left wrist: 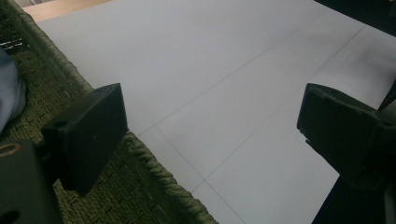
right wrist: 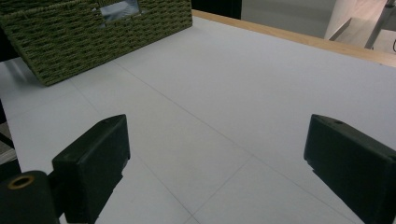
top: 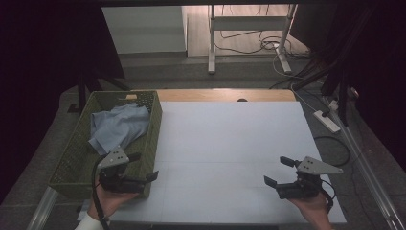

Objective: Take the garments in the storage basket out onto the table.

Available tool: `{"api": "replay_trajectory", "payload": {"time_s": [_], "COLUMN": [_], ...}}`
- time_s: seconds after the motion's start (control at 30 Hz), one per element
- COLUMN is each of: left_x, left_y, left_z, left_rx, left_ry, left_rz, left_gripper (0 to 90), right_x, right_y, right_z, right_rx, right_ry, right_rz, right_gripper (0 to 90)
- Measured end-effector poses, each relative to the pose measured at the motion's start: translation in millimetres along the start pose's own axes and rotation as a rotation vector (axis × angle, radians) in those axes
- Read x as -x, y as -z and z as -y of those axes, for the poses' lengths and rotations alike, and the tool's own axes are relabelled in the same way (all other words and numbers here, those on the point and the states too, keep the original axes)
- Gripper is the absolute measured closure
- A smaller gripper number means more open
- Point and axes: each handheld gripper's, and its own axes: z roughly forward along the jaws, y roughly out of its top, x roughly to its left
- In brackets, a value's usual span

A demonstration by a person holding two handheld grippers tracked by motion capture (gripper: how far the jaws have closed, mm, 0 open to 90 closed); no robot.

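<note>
Cloth [top: 118, 125] lies in the basket [top: 154, 129], just beyond the left gripper [top: 142, 166], whose jaws gape empty; right gripper [top: 278, 171] likewise. Likely step: reaching; next, dip inside and pinch a fold.

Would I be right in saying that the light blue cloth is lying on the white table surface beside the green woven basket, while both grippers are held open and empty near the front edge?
Not quite: the light blue cloth lies inside the green woven basket, not on the white table surface, as the high view shows. The rest holds: the left gripper and the right gripper are open and empty near the front edge.
</note>
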Motion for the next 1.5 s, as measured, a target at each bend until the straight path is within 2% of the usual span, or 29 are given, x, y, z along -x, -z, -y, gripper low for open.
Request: {"api": "replay_trajectory", "payload": {"time_s": [0.53,0.67,0.97,1.3,1.5], "left_x": [1.0,-0.6,1.6,4.8,4.8], "left_y": [-2.4,-3.2,-1.2,-5.3,-2.1], "left_z": [-4.6,-2.0,-1.3,-6.8,-11.1], "left_rx": [-0.001,-0.008,-0.003,-0.013,-0.014], "left_ry": [-0.004,-0.004,-0.009,-0.015,0.001], "left_rz": [0.006,0.008,0.009,0.008,-0.010], "left_gripper": [8.5,8.5,8.5,8.6,9.0], "right_x": [3.1,1.4,-1.8,-2.1,-1.3], "right_y": [-5.3,-5.9,-6.8,-3.4,-1.1], "right_z": [2.1,3.7,0.5,-0.8,-1.7], "right_rx": [0.002,-0.014,-0.005,0.012,0.014], "right_ry": [-0.019,-0.012,-0.003,-0.019,-0.007], "right_rz": [-0.026,-0.019,-0.010,-0.009,-0.005], "right_gripper": [7.3,7.3,7.4,7.5,7.6]}}
